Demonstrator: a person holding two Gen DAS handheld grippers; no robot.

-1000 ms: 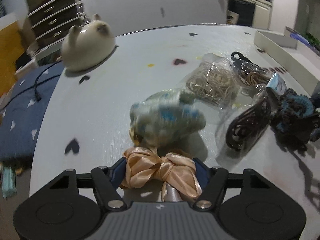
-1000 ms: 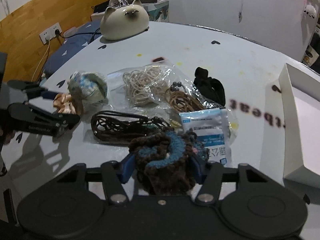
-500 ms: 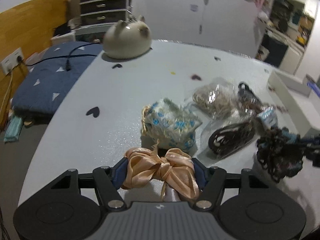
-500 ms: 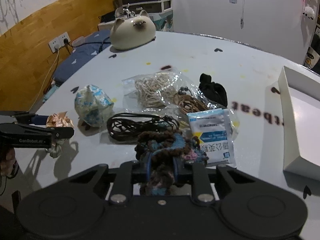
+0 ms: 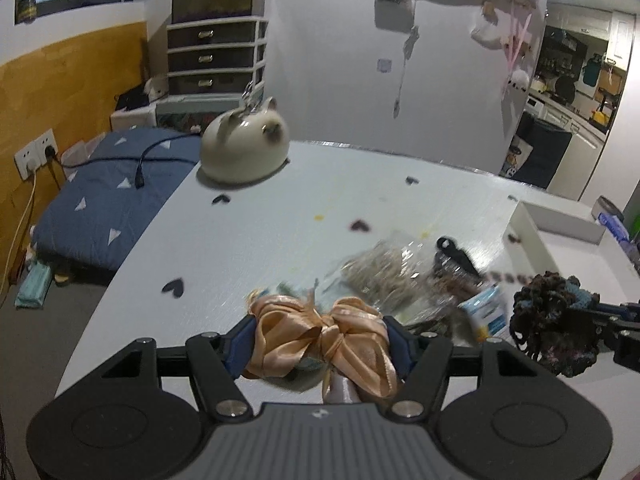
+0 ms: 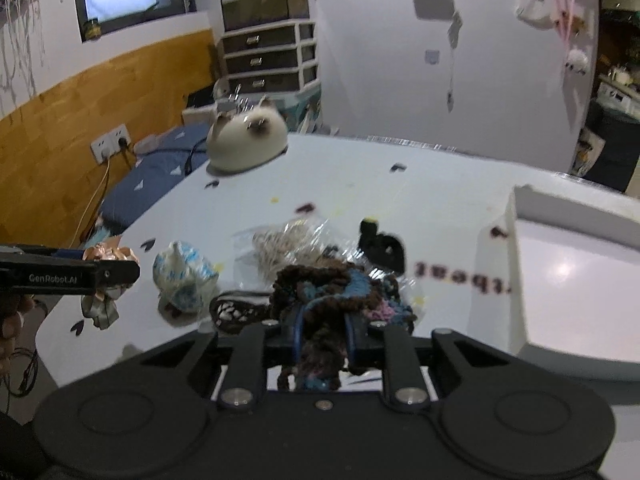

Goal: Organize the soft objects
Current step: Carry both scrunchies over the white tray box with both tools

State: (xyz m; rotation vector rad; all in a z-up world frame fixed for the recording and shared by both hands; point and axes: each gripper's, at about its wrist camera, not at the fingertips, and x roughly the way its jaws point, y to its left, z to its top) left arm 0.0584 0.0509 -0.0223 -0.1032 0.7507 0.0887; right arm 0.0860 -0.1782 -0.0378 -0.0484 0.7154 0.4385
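— What does each gripper hold?

— The left gripper (image 5: 322,344) has its jaws about half open, clamped on a peach satin scrunchie (image 5: 320,338) above the table's (image 5: 280,216) near edge. The right gripper (image 6: 322,340) has just closed its jaws nearly shut on a brown and blue crocheted scrunchie (image 6: 320,292).

— And nearby?

— Bagged hair ties (image 6: 288,246) lie mid-table; a white tray (image 6: 576,276) sits at the right edge.
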